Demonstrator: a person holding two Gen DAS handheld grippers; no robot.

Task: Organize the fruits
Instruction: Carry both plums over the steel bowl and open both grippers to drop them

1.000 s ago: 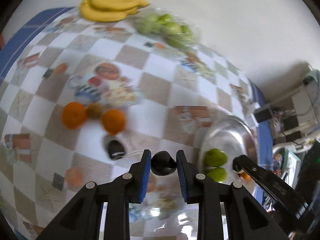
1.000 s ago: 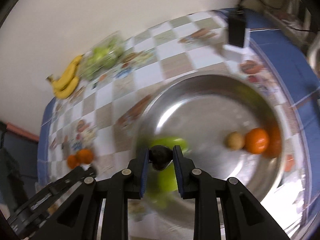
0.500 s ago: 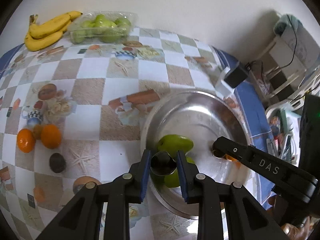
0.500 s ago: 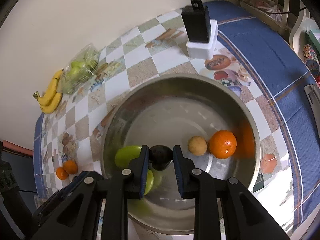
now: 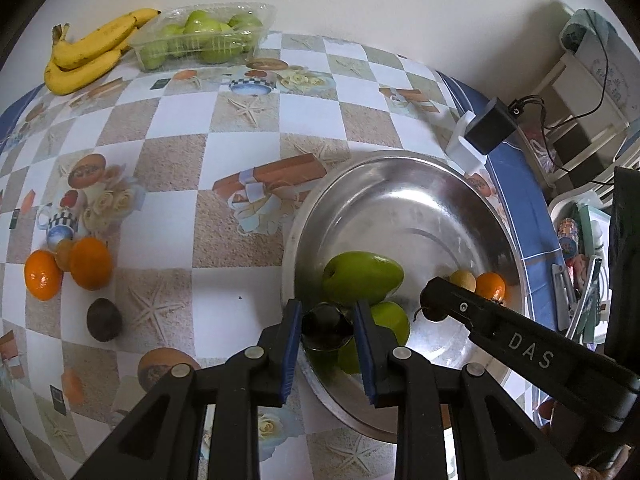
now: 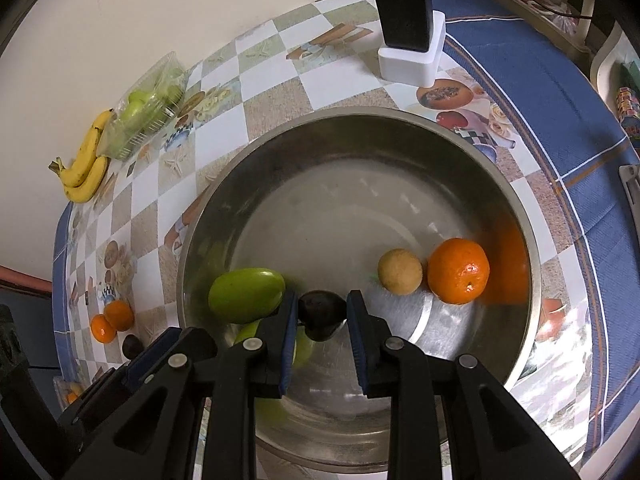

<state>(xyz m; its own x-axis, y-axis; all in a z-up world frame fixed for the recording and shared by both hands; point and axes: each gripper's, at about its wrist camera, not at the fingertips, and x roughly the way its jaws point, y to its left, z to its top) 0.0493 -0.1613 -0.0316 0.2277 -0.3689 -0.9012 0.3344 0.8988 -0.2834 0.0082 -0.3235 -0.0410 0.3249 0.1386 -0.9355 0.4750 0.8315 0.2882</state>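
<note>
Both wrist views look down, seemingly close, sharing the bowl [image 5: 404,184].

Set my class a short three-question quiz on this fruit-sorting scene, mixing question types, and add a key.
1. True or false: the round steel bowl holds exactly one round orange fruit.
2. Where does the yellow banana bunch lie?
A) in the bowl
B) on the table beside the clear plastic tray of green fruit
C) between a gripper's fingers
3. How many loose oranges lie on the checked tablecloth outside the bowl?

Key: 1 true; 2 B; 3 two.
</note>
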